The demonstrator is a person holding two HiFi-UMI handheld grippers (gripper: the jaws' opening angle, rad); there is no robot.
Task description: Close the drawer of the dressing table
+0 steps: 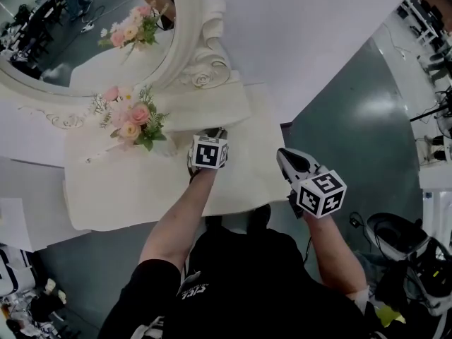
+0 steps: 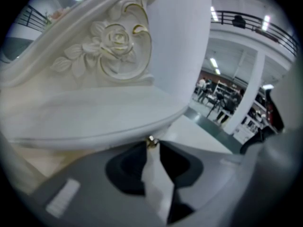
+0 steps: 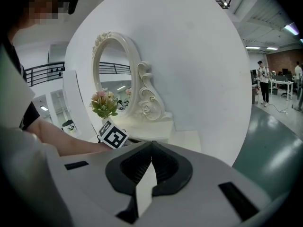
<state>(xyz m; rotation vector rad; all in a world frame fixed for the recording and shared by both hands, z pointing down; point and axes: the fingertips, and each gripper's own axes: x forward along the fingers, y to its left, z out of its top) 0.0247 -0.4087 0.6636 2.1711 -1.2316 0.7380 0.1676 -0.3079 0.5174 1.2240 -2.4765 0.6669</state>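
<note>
The white dressing table (image 1: 141,189) stands against the wall with an oval mirror (image 1: 85,48). My left gripper (image 1: 216,134) reaches to the table's right part. In the left gripper view its jaws come together on a small gold drawer knob (image 2: 151,142) just under the tabletop's edge (image 2: 94,136). The tabletop hides the drawer front. My right gripper (image 1: 284,155) hangs off the table's right side over the floor. In the right gripper view its tips (image 3: 151,144) meet with nothing between them, and the left gripper's marker cube (image 3: 112,136) shows in front of the table.
A vase of pink flowers (image 1: 131,122) stands on the tabletop near the mirror. A carved rose scroll (image 2: 116,46) rises at the mirror's right. Grey-green floor (image 1: 353,119) lies to the right, with equipment and cables (image 1: 402,239) at the lower right. People (image 3: 262,82) stand far off.
</note>
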